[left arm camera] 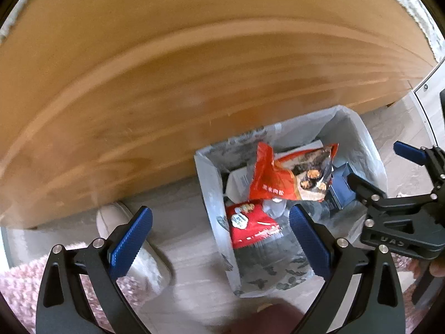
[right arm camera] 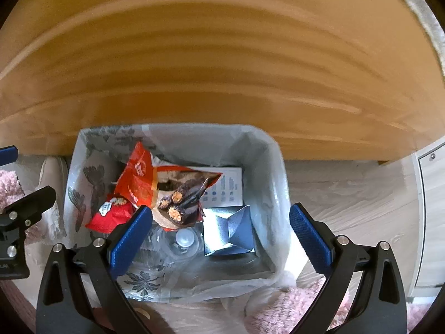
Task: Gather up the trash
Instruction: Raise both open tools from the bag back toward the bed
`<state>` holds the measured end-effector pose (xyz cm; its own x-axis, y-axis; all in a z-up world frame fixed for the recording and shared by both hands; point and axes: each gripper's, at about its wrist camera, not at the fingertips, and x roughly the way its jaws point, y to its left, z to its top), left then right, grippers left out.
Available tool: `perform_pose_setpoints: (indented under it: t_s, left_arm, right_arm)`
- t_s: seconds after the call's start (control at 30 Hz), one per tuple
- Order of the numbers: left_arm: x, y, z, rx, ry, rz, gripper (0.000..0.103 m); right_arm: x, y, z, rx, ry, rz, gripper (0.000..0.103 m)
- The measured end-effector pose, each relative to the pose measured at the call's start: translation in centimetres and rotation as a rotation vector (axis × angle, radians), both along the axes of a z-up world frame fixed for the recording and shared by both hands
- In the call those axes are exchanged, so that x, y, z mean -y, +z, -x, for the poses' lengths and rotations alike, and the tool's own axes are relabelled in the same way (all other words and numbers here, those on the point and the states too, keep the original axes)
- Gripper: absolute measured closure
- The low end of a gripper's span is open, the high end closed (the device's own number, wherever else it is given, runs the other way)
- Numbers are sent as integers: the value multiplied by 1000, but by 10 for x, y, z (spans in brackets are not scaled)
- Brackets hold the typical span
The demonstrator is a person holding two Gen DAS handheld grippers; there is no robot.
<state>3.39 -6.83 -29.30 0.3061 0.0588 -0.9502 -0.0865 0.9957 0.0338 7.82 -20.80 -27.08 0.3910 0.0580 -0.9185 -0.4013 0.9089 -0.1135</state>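
A: How are the tools seen?
B: The left gripper (left arm camera: 221, 246) and right gripper (right arm camera: 221, 238) are spread wide, nothing pinched.
A: The trash?
B: An orange snack wrapper (right arm camera: 144, 183) lies in the lined bin (right arm camera: 275, 167) at centre frame; a clear bottle (right arm camera: 178, 242) below is partly hidden.

My left tool (left arm camera: 221, 240) and right tool (right arm camera: 221, 233) are black with blue ribbed pads (right arm camera: 130, 239). The bin liner (right arm camera: 91, 172) is translucent white printed with grey flowers and butterflies, and in it lie an orange-red snack wrapper (right arm camera: 139, 183), a smaller red packet (right arm camera: 111, 217) with white marks, a metallic blue carton (right arm camera: 230, 231) and a white leaflet (right arm camera: 228, 189) with blue icons. Behind stands honey-coloured wood with darker grain (right arm camera: 222, 69), over pale grey floor (right arm camera: 347, 200) and a fuzzy pink rug (right arm camera: 289, 303).
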Motion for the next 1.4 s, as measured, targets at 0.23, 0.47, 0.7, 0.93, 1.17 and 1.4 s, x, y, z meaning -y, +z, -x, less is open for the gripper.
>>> perform_pose_setpoints:
  t_s: [0.23, 0.47, 0.7, 0.93, 1.17, 1.4]
  left_arm:
    - [-9, 37, 13, 92, 1, 27, 8]
    - [-17, 93, 23, 224, -10, 65, 8]
    - [-19, 151, 31, 367, -34, 61, 8]
    - [-23, 194, 21, 465, -44, 71, 8]
    - [-24, 226, 7, 565, -39, 75, 8]
    - [-29, 247, -11, 627, -38, 76, 8]
  right_arm:
    - [12, 43, 6, 106, -30, -69, 8]
    - [22, 97, 16, 246, -32, -131, 8]
    - [34, 155, 22, 368, -41, -218, 8]
    - [39, 199, 23, 477, -34, -273, 8]
    - [45, 235, 17, 581, -26, -303, 8]
    - [50, 257, -2, 660, -45, -309, 8]
